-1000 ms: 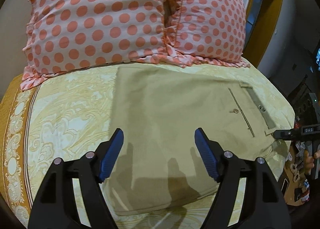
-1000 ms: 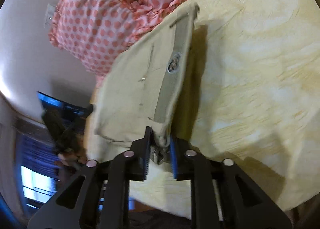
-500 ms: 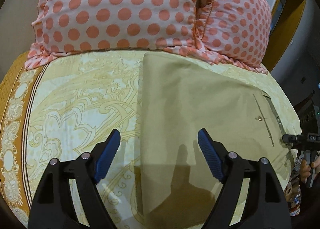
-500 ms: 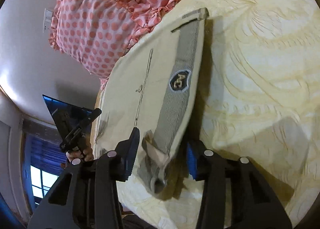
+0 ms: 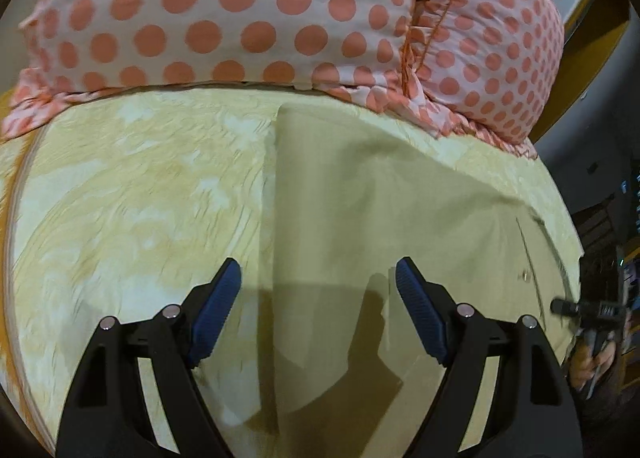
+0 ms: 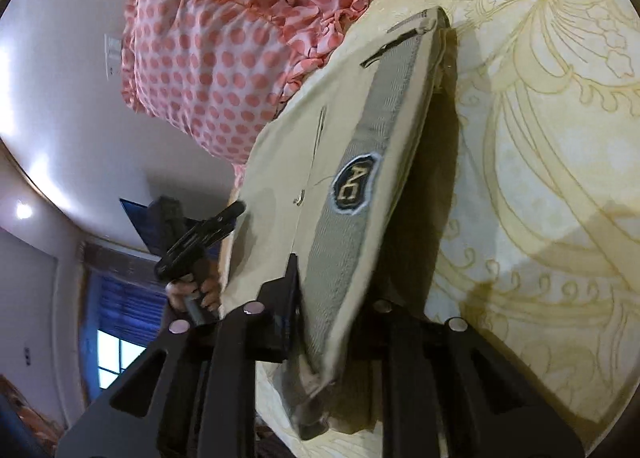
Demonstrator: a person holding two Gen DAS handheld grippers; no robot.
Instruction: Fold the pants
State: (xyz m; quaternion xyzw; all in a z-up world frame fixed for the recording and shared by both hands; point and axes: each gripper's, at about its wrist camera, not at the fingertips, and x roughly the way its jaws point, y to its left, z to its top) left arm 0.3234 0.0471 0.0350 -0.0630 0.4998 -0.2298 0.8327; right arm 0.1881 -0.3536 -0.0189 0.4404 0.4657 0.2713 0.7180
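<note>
Bedspread (image 5: pixel 132 193): yellow, patterned, lying under everything; its print is smearing into blur at the left of the left wrist view, so the camera is moving.

Left gripper (image 5: pixel 316 314): hovering with its blue pads spread wide and nothing between them. Over the last second it has been travelling leftward, and it is now straddling the left folded edge of the pants rather than their middle.

Pants (image 5: pixel 380 209): khaki, lying flat on the bedspread below the pillows, already doubled into a broad panel, waistband end toward the right.

Pillows (image 5: pixel 240 17): pink with orange dots, sitting just beyond the far edge of the pants.

Right gripper (image 6: pixel 336 322): a second ago it was pinching the waistband corner; it is now standing apart, the waistband (image 6: pixel 360 193) lying loosely between the jaws and no longer clamped.

Meaning for the task: judging by the release, this fold is being treated as laid, and the left gripper seems to be lining up for the next grab at the folded edge.

Hard to make out: the right gripper's right pad is hiding behind the waistband and its shadow; the near end of the pants is being cut off by the left gripper's body; the right gripper is showing in the left view only as a dark blurred shape at the far right.
</note>
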